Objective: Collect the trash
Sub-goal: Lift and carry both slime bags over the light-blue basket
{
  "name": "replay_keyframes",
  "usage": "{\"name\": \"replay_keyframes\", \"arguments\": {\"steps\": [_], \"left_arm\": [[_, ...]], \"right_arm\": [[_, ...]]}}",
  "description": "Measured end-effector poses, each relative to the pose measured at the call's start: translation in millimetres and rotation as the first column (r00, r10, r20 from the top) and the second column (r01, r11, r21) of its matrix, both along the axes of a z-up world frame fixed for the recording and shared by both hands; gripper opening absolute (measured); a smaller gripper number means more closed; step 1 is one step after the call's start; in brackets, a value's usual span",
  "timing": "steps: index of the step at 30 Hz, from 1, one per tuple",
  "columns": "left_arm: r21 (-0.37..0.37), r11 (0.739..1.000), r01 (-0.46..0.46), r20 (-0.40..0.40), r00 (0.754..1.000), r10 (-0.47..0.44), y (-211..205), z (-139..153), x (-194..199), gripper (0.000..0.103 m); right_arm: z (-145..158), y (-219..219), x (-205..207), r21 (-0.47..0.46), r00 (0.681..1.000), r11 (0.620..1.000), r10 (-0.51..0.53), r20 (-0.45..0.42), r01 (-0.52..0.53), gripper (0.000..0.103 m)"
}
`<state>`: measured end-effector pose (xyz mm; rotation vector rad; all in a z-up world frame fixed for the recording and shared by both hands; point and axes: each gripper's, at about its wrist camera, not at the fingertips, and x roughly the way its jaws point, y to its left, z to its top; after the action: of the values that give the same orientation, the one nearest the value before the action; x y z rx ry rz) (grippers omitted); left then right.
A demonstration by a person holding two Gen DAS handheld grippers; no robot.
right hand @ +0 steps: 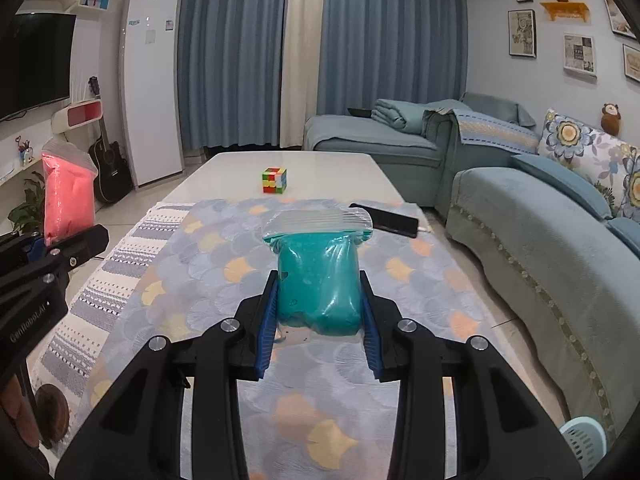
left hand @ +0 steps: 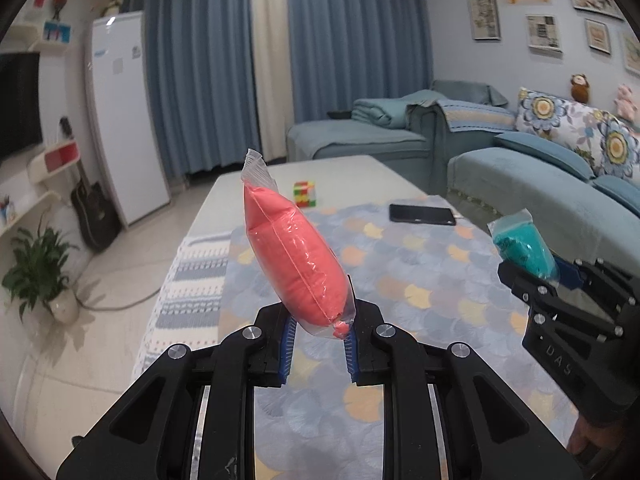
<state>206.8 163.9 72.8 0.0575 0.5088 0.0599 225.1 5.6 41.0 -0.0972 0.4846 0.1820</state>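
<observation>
The left gripper [left hand: 318, 330] clamps a pink pouch [left hand: 290, 256] by its lower end; the right gripper [right hand: 320, 312] squeezes a teal pouch [right hand: 318, 284] around its belly. Both look soft, light and slippery, held above the patterned cloth [right hand: 224, 300]. Farther off lie a phone [right hand: 386, 218] and puzzle cube [right hand: 275, 179].

Both wrist views look forward, slightly downward, sharing the coffee table [left hand: 256, 176] and sofa [right hand: 532, 216].

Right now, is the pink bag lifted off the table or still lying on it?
Lifted. The left tongs pinch the pink bag at its lower end, and it stands tilted in the air above the patterned cloth.
</observation>
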Motion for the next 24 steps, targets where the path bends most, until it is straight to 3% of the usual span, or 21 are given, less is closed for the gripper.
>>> {"name": "replay_keyframes", "arguments": {"steps": [7, 15, 24], "left_arm": [[0.032, 0.995, 0.099, 0.052, 0.994, -0.101, -40.3, 6.2, -13.8, 0.019], [0.048, 0.975, 0.218, 0.055, 0.974, -0.221, -98.5, -1.0, -27.5, 0.019], [0.030, 0.919, 0.393, 0.076, 0.916, -0.395, -173.1, -9.5, -56.4, 0.019]], "right_arm": [[15.9, -42.5, -22.0, -0.035, 0.999, 0.999, -0.016, 0.050, 0.018, 0.033], [27.4, -103.4, -50.1, -0.045, 0.995, 0.997, -0.059, 0.083, 0.063, 0.033], [43.2, -181.1, -95.7, 0.033, 0.981, 0.987, -0.158, 0.114, 0.155, 0.033]]}}
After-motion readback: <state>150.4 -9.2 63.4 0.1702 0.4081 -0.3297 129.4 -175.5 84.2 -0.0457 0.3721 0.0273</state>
